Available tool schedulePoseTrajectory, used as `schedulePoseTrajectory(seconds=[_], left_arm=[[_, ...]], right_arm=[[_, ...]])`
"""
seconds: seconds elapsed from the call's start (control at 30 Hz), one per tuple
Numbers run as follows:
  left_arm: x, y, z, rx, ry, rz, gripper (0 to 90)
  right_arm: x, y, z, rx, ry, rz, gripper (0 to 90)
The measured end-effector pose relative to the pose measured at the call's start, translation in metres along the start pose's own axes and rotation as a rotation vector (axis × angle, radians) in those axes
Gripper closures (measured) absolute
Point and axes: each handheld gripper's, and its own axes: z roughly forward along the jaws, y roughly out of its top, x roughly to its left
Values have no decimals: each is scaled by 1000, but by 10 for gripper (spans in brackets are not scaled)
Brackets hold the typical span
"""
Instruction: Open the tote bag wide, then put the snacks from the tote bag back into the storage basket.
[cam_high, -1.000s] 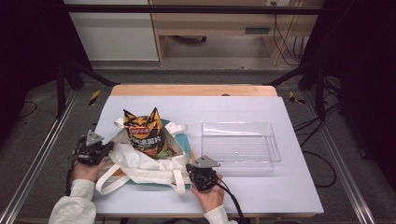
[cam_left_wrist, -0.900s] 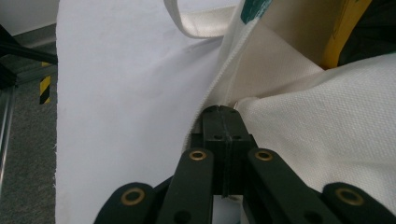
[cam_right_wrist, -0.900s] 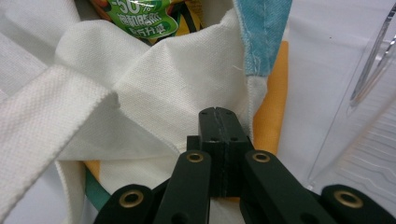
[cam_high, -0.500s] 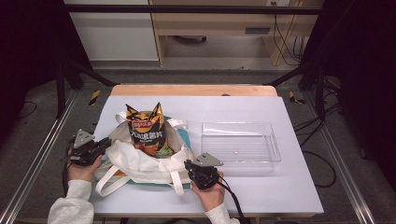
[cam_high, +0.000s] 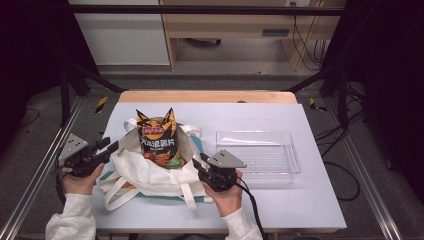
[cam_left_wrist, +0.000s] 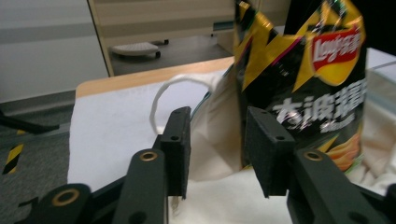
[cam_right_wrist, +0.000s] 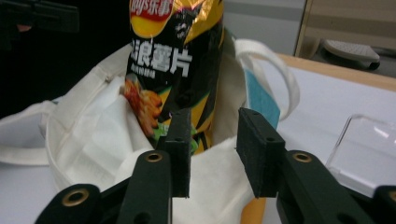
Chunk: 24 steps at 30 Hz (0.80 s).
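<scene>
One clear tray (cam_high: 260, 152) right of tote bag (cam_high: 150, 172) | chip bag (cam_high: 159, 140) upright inside

Both hand-held grippers, left (cam_high: 111, 148) and right (cam_high: 196, 165), have let go of the bag (cam_high: 150, 172), jaws just opening, and lifted; chips (cam_high: 158, 138) stand taller.

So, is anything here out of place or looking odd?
Nothing is spilled or damaged. The one odd thing: the chip bag stands upright in the white tote bag and sticks out well above its slumped rim, so the bag cannot close over it. The clear tray beside it sits square on the table.
</scene>
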Motion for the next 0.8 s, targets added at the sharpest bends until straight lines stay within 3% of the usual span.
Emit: schedulePoseTrajectory(seconds=[0.23,0.27,0.57,0.8], left_arm=[[-12,13,-3,-32,-16,5,480],[-14,16,-2,-36,-17,5,465],[-15,26,4,-41,-13,-5,384],[-16,37,8,-57,-9,-8,358]], right_arm=[[-5,21,0,-48,-5,0,523],[-6,27,1,-56,-9,4,463],[-10,48,12,-73,-25,5,351],[-10,58,21,-69,-24,1,326]])
